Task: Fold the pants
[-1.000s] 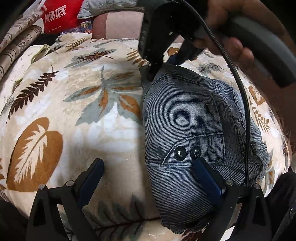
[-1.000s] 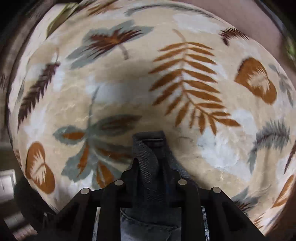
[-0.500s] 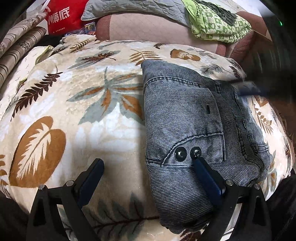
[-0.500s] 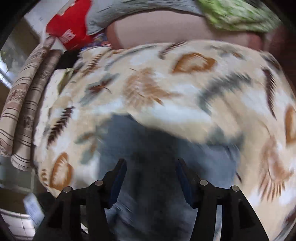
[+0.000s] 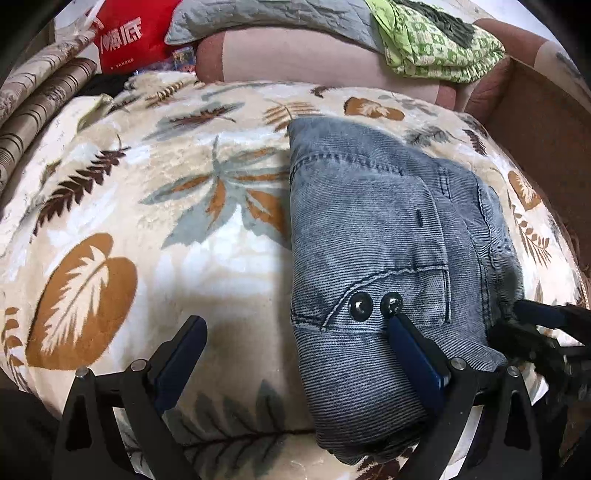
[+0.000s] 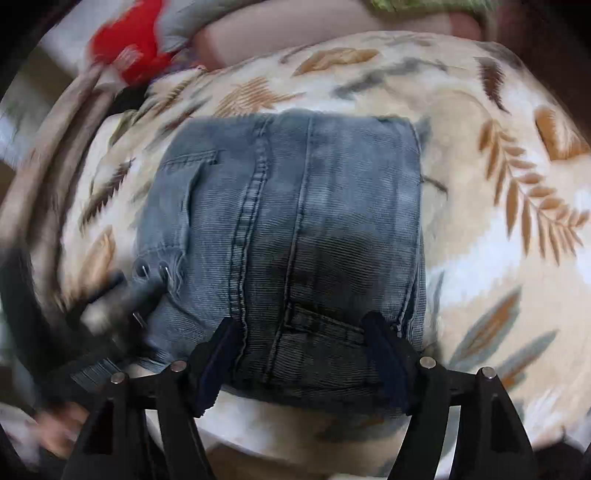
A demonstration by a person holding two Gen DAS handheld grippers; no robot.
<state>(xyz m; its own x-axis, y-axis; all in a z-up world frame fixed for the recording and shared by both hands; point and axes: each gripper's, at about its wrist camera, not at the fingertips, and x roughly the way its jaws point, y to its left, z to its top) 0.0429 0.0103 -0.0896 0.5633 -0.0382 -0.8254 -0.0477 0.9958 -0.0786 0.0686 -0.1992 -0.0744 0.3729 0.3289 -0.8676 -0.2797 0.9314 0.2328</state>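
The folded pants (image 5: 373,229) lie on the blanket (image 5: 155,206), toward its right side. Behind the blanket runs a sofa back (image 5: 303,59), with a quilt (image 5: 266,14) draped on top of it.

left gripper (image 5: 295,325) angled down, jaws wide; right gripper (image 6: 301,326) jaws opening.

Grey-blue denim pants (image 5: 369,229), folded into a compact rectangle, two metal snaps uppermost, lying flat on a leaf-patterned blanket (image 5: 122,206).
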